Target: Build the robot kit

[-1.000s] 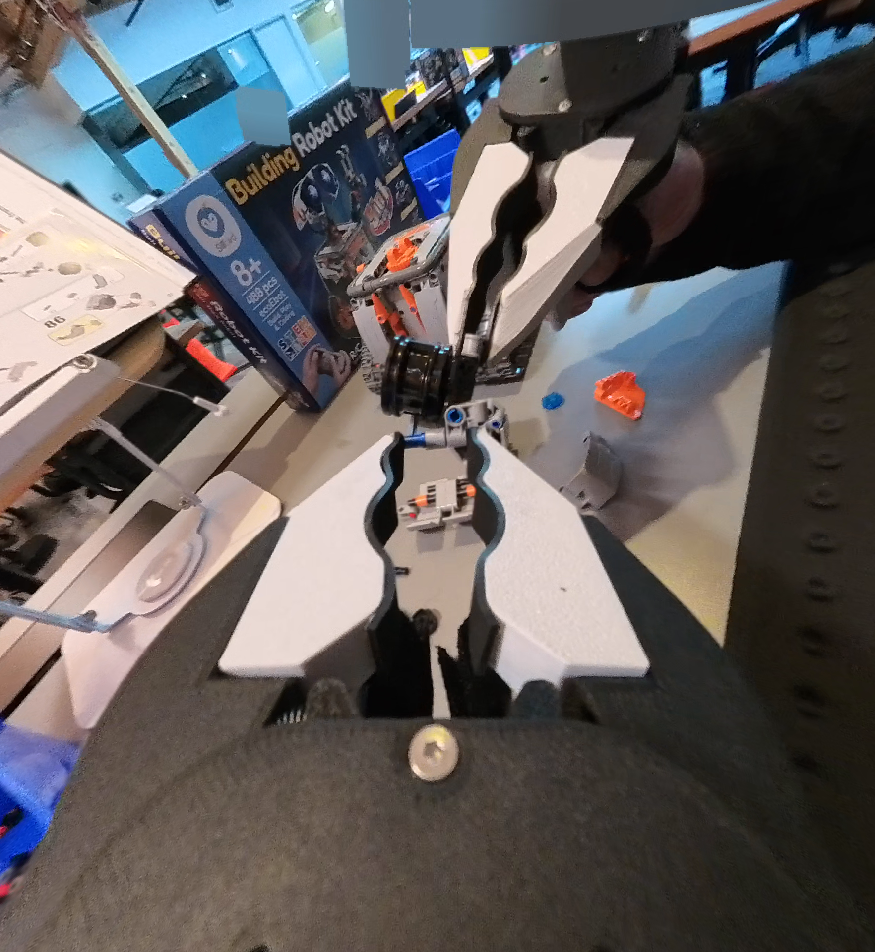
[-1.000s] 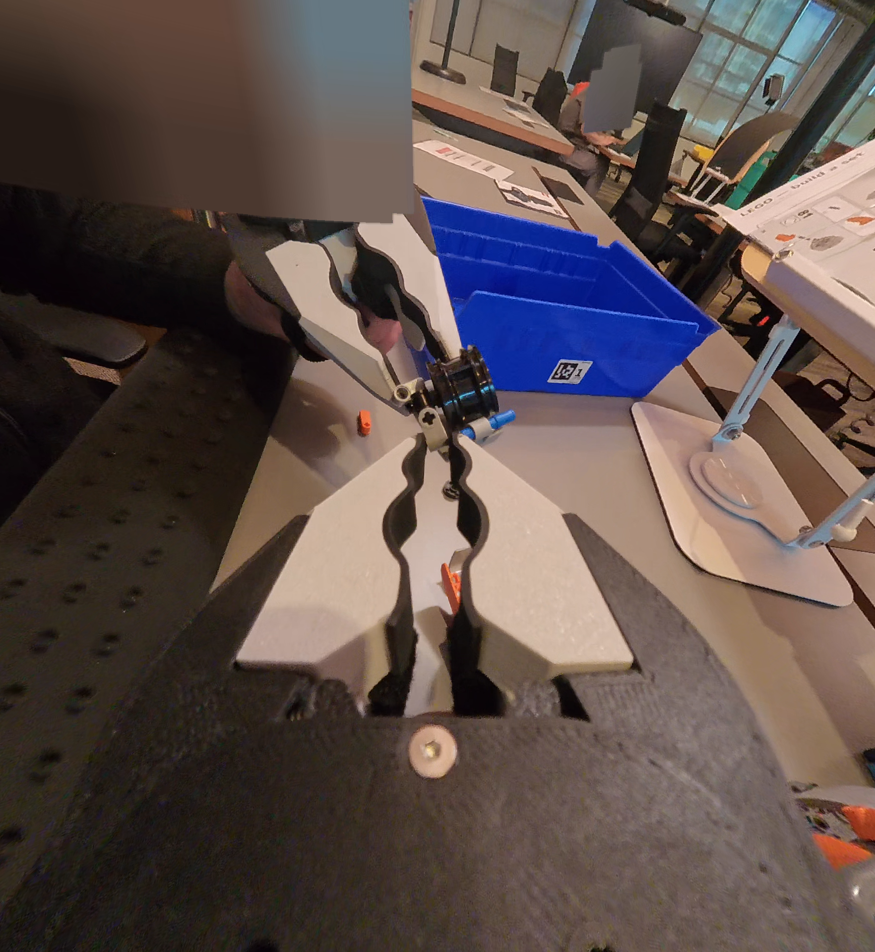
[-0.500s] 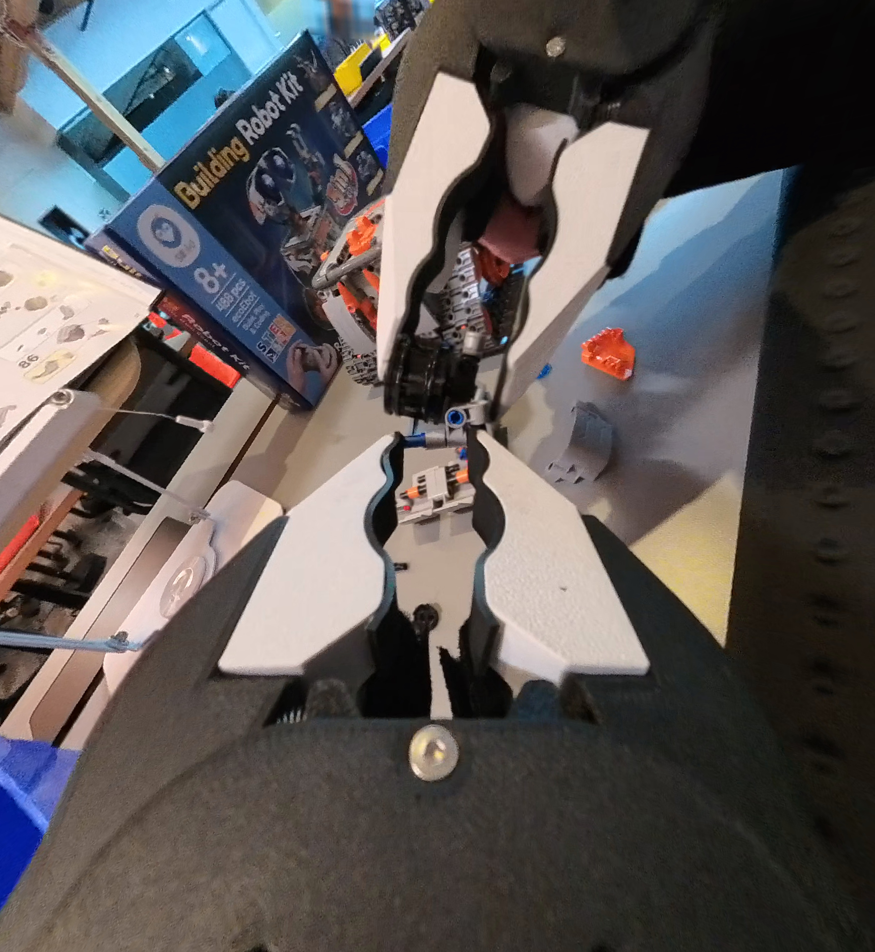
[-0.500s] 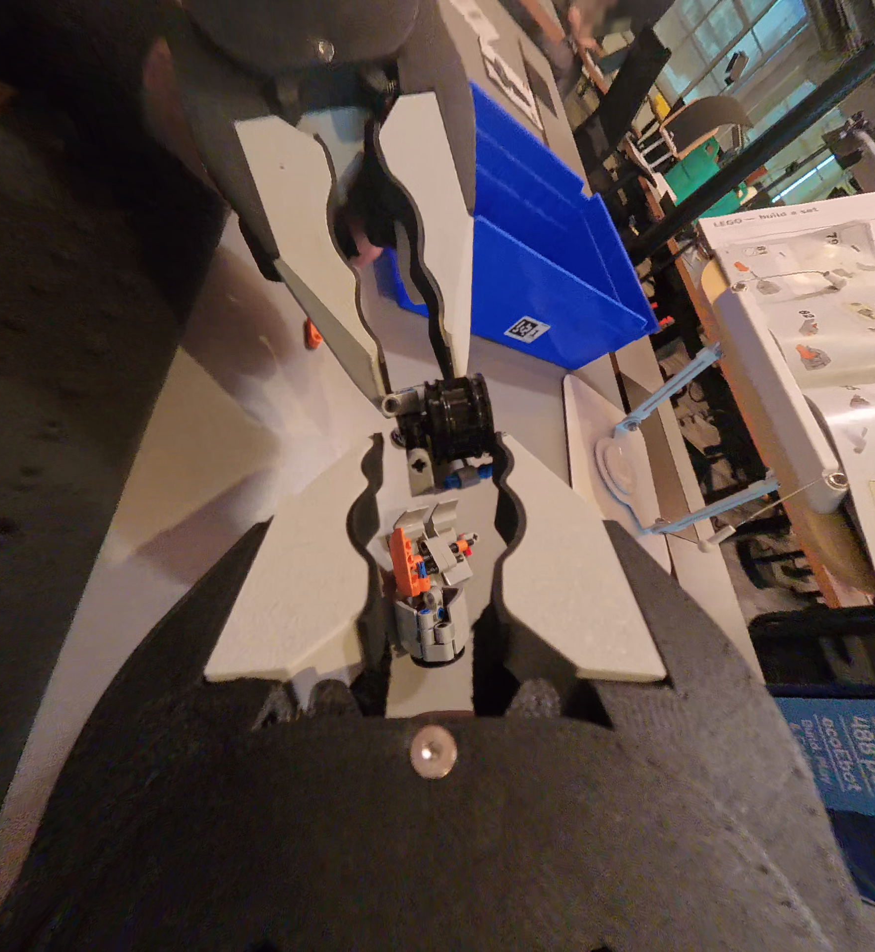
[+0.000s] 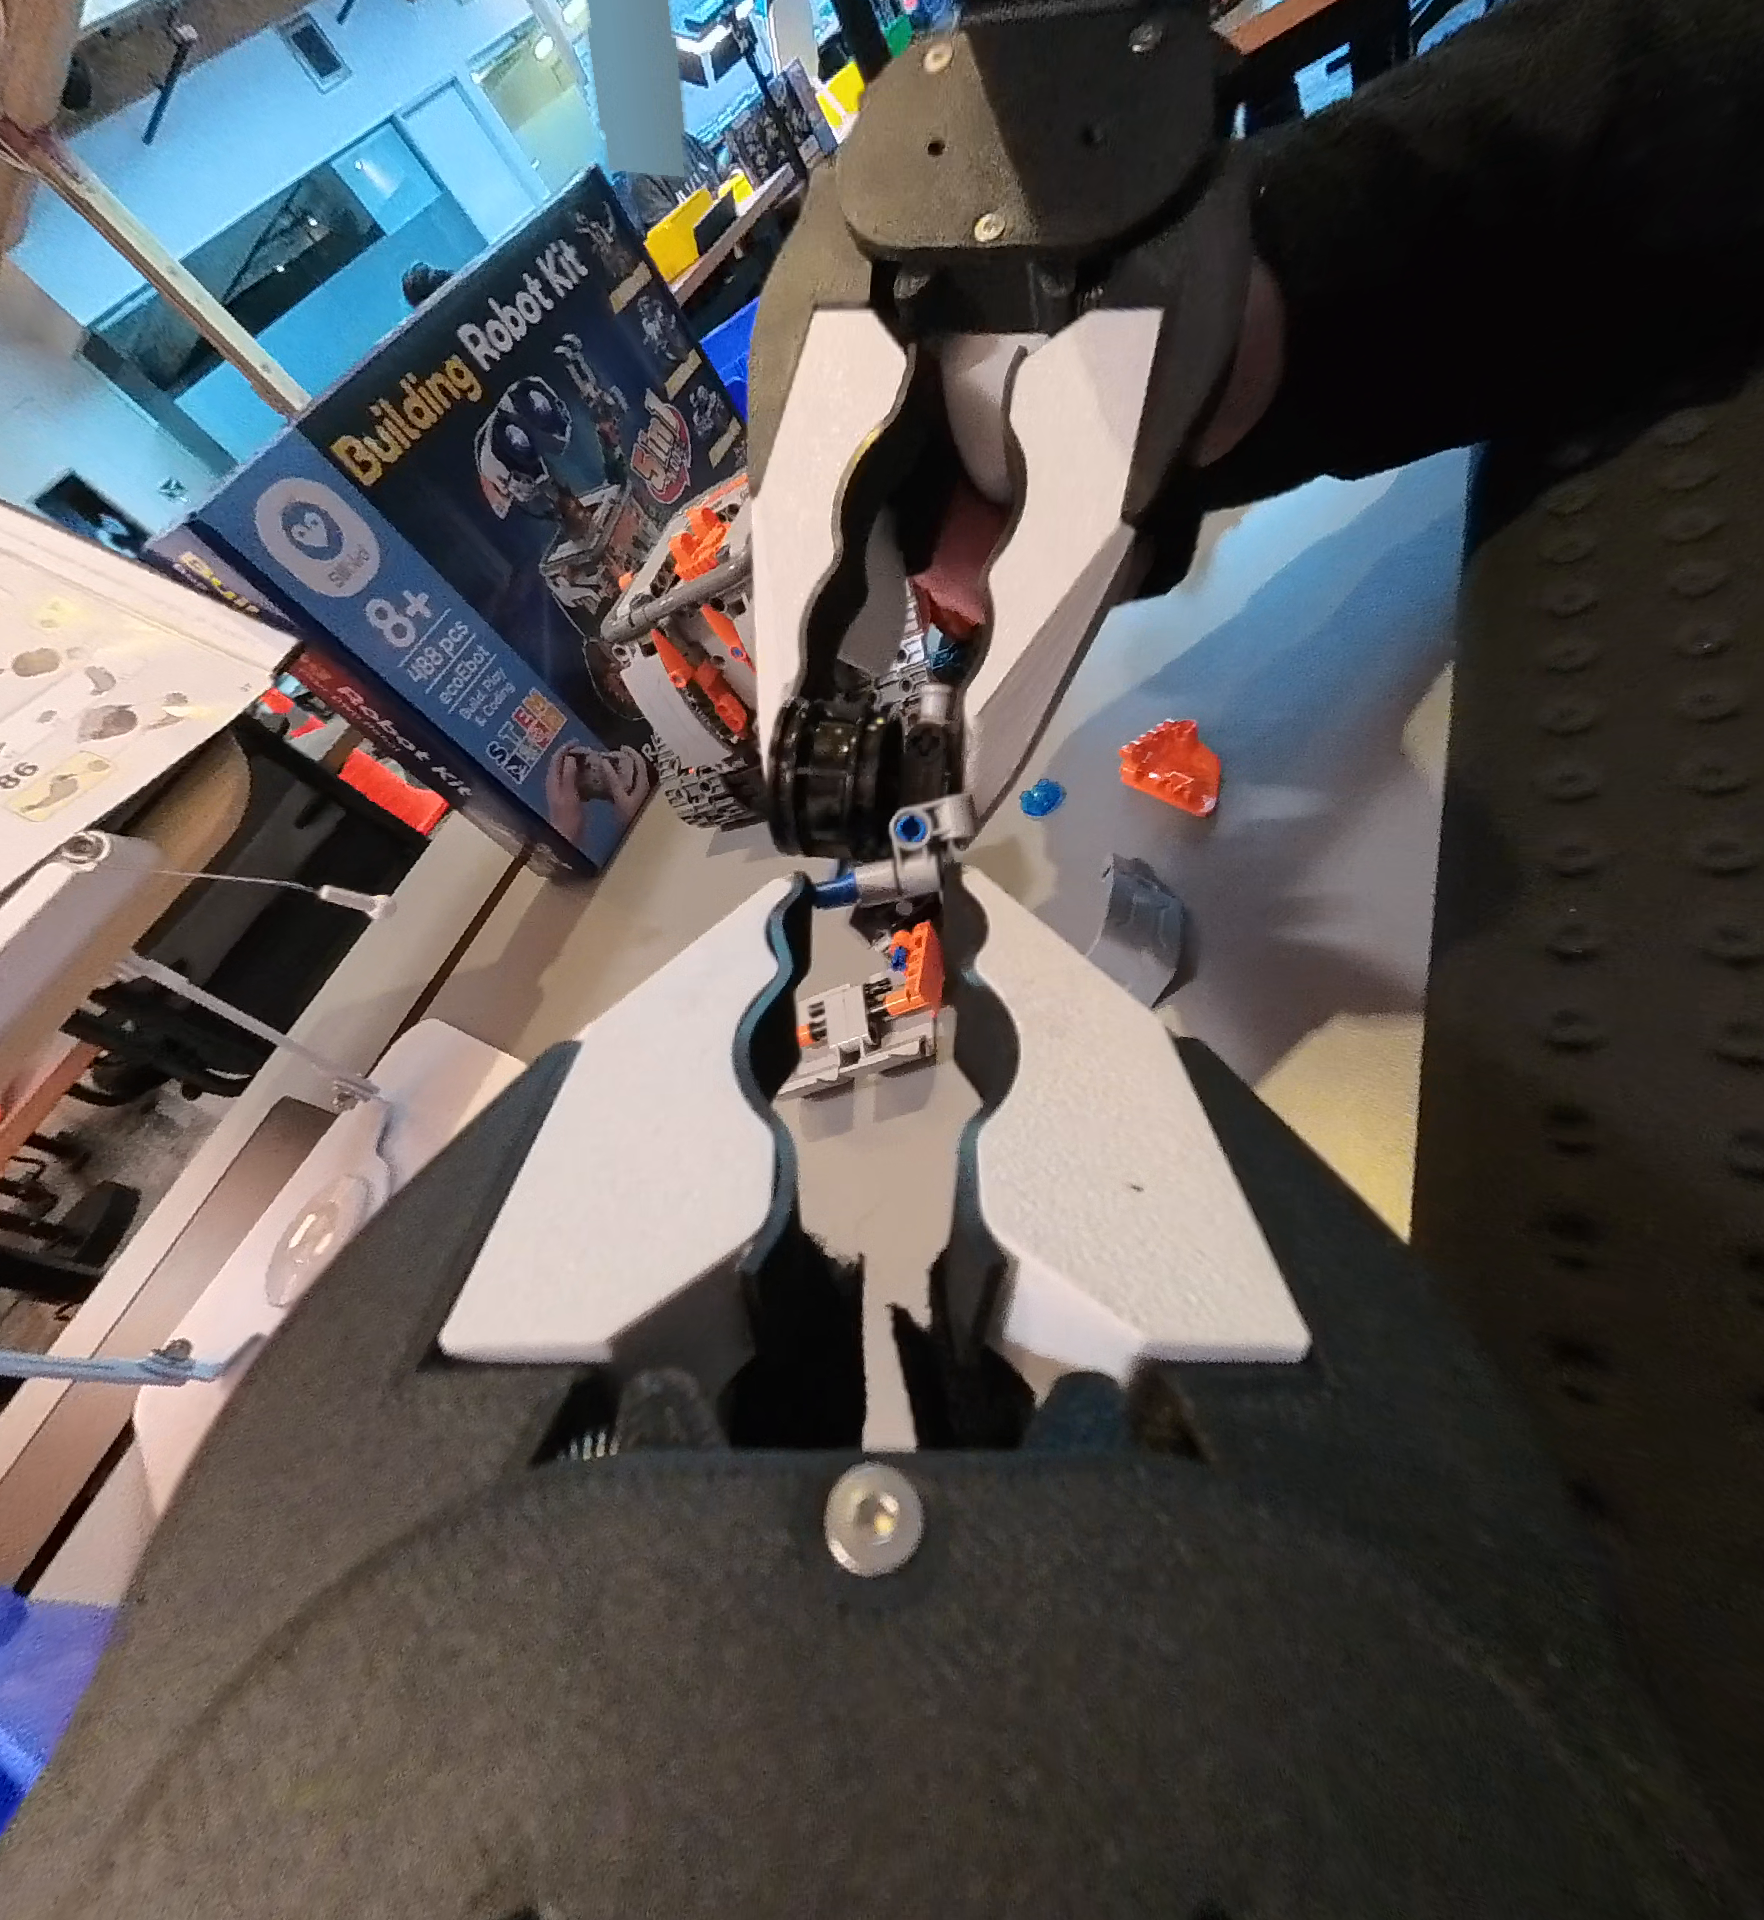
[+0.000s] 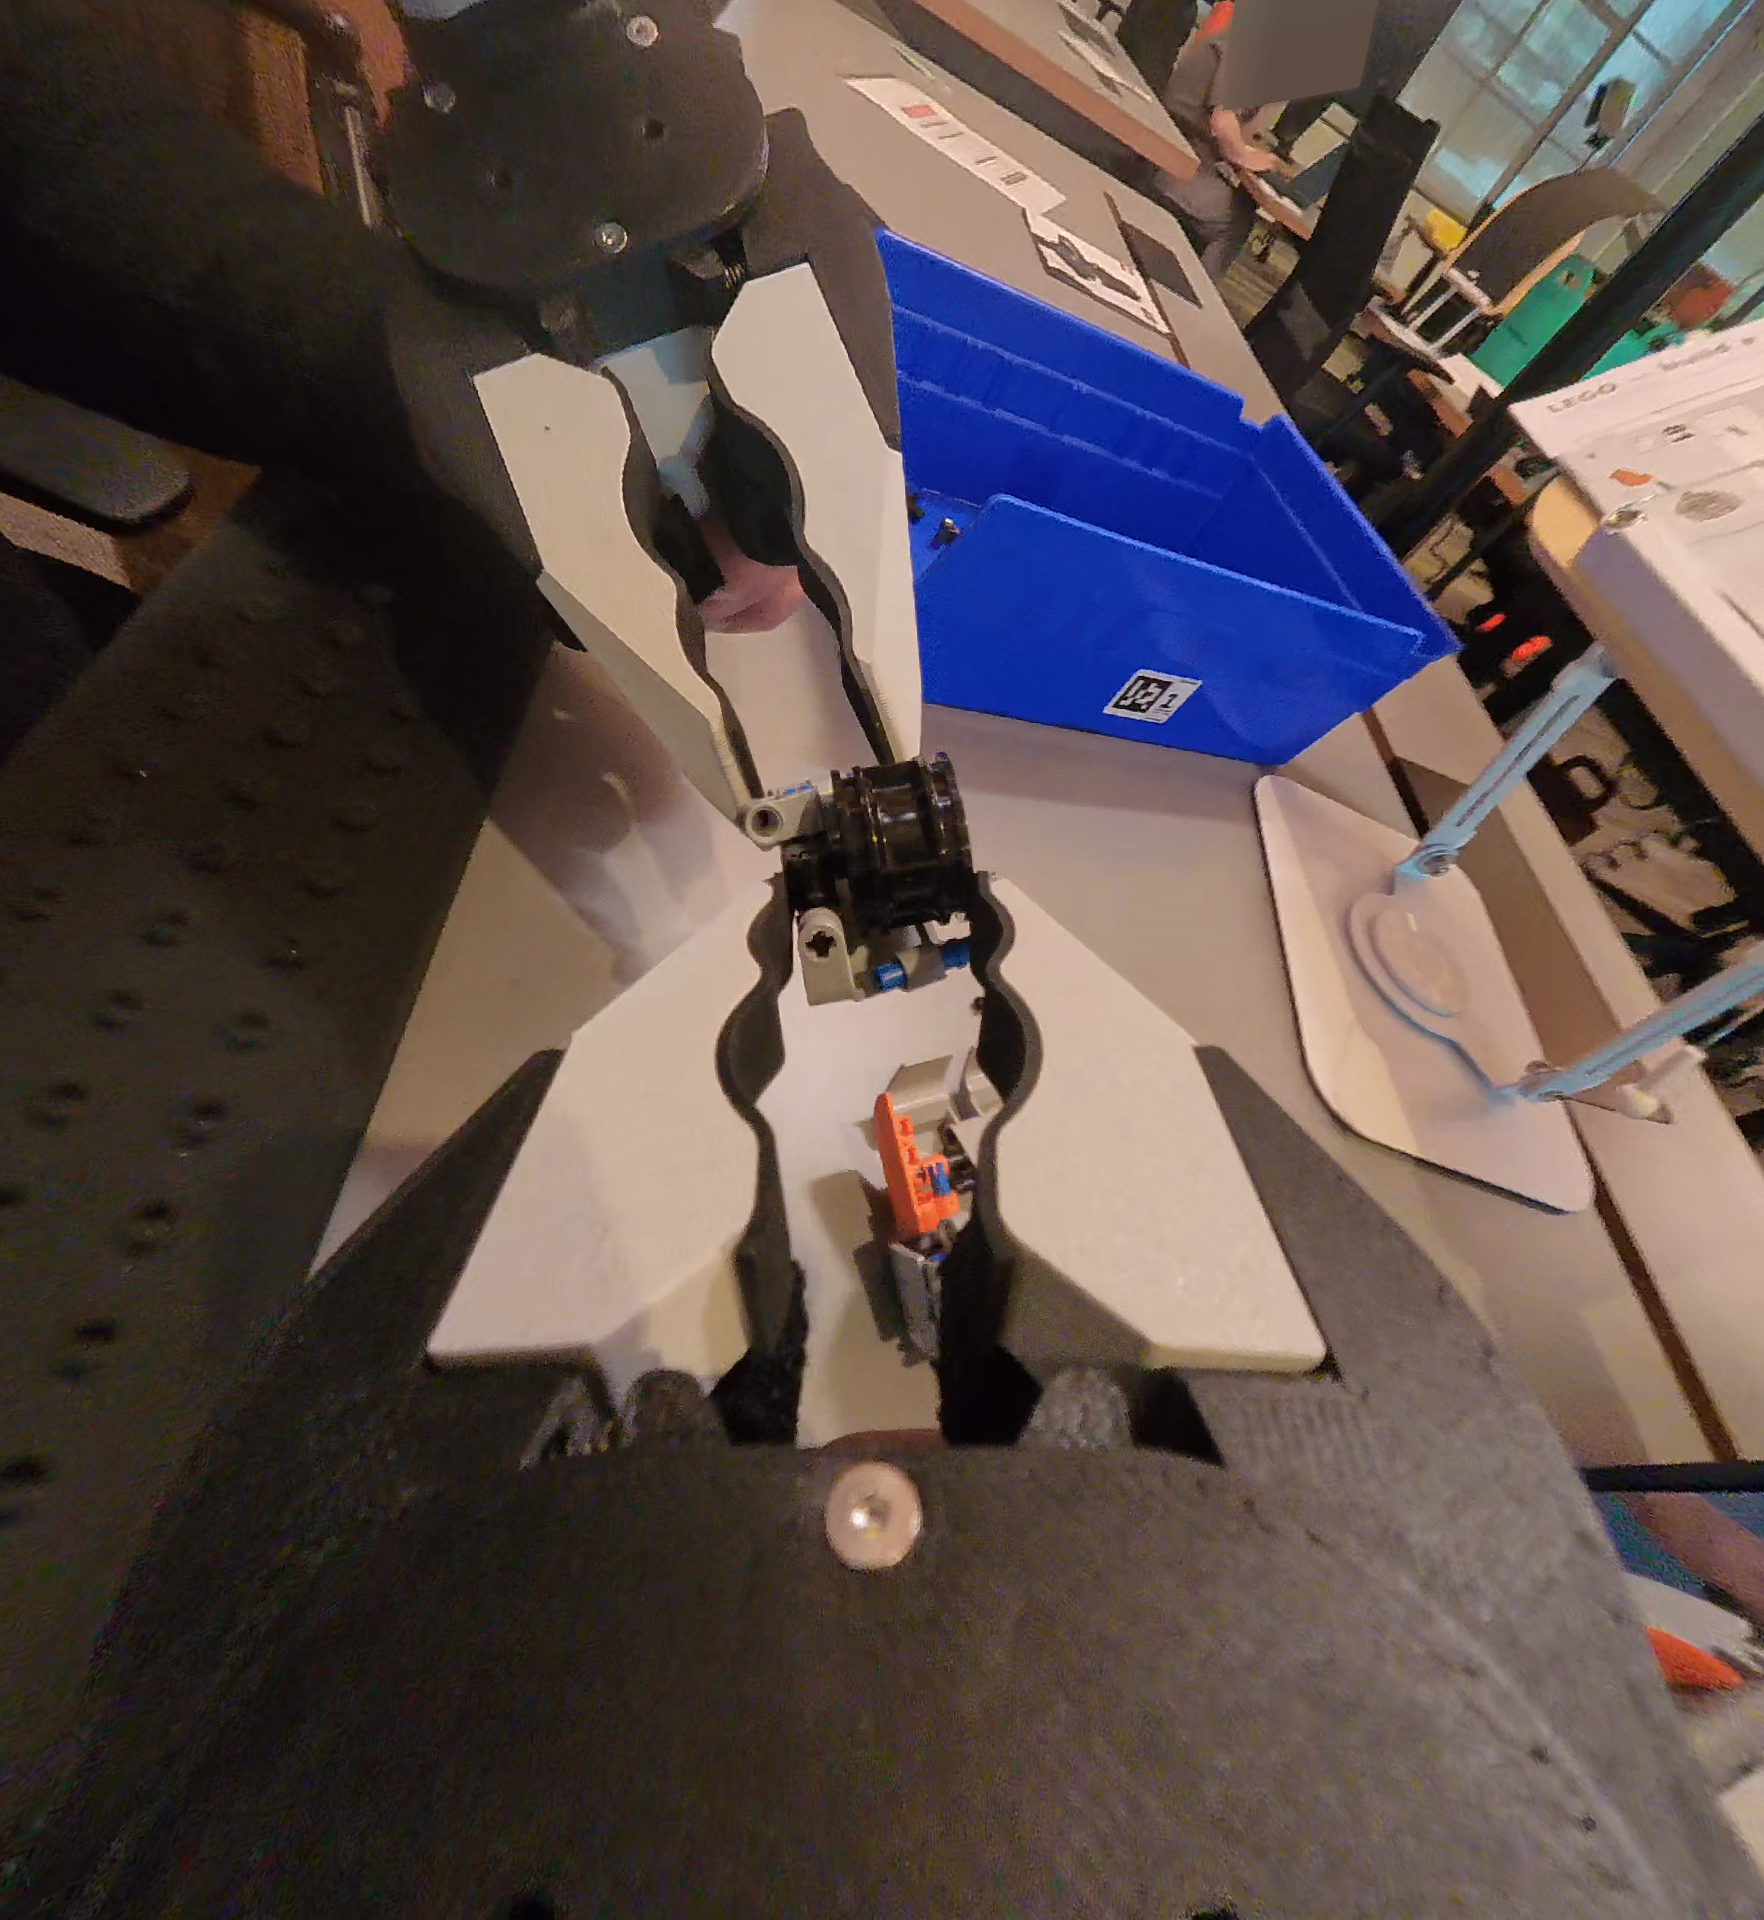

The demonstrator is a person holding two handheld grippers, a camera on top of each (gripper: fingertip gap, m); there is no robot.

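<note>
A small brick assembly, a black wheel hub point(image 5: 836, 769) joined to a grey connector with blue pins point(image 5: 893, 868), is sitting at frame centre in both wrist views, held clear of the grey tabletop point(image 5: 1304, 748). The left gripper point(image 5: 878, 883) is pinching the grey connector between its fingertips, jaws drawn in close on it. The right gripper point(image 6: 883, 914) is straddling the hub point(image 6: 893, 842) and connector point(image 6: 836, 961), with both fingertips pressing its sides, so it too is clamping the assembly. The exact contact faces are hidden behind the fingers.

On the table below, partly screened by the jaws, a grey and orange brick sub-assembly point(image 5: 862, 1013) is lying; its full outline cannot be made out. Right of centre in the left wrist view, an orange brick piece point(image 5: 1169, 769), a small blue piece point(image 5: 1042, 798) and a curved grey piece point(image 5: 1143, 925) are lying apart from one another. A partly built grey and orange model point(image 5: 686, 644) is standing behind the right gripper, mostly covered by it, before a blue kit box point(image 5: 462, 540). In the right wrist view, a blue bin point(image 6: 1148, 561) is occupying the upper centre, its contents unseen, and a white stand base point(image 6: 1408, 1018) is lying at right, its upper part cut off.
</note>
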